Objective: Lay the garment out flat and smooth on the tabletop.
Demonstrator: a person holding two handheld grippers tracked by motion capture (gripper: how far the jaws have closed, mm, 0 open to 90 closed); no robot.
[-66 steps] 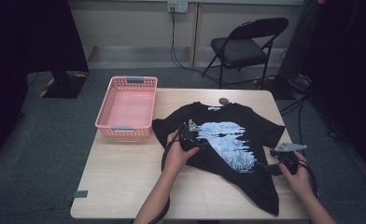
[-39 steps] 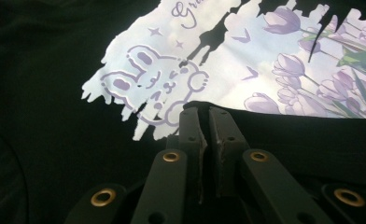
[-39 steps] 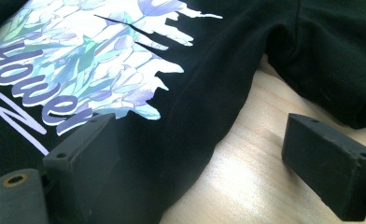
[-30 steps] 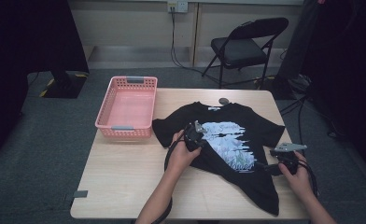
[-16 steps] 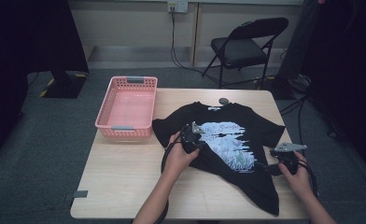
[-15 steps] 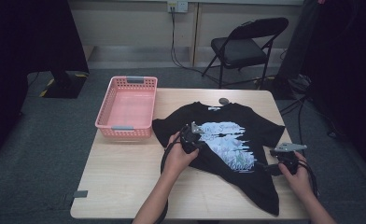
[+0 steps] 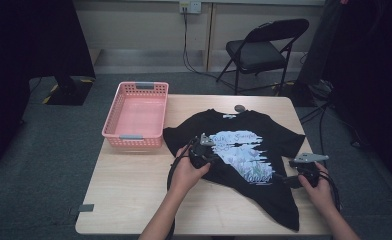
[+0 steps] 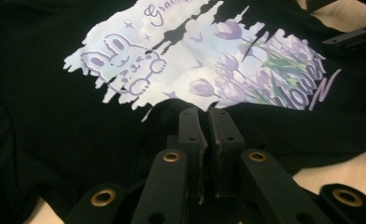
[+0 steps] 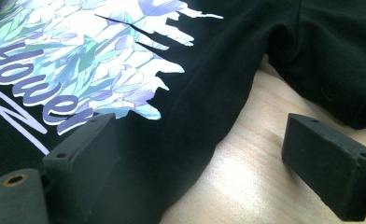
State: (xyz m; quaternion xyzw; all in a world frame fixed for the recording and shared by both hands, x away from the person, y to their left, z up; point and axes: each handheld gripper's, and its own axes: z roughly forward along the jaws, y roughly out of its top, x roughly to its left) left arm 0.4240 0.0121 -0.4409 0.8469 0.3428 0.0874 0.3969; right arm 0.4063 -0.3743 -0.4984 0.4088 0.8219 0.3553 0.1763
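Here the T-shirt [image 8: 55, 121] lies pinched in the left gripper [image 8: 205, 122].

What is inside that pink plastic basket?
The pink plastic basket shows a bare floor, nothing in it. The strip just behind its near wall is hidden.

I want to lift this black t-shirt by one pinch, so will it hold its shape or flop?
The t-shirt would likely flop: it already lies wrinkled on the table. It is probably light thin cloth. The left gripper, jaws closed on a fold, may drag the rest along.
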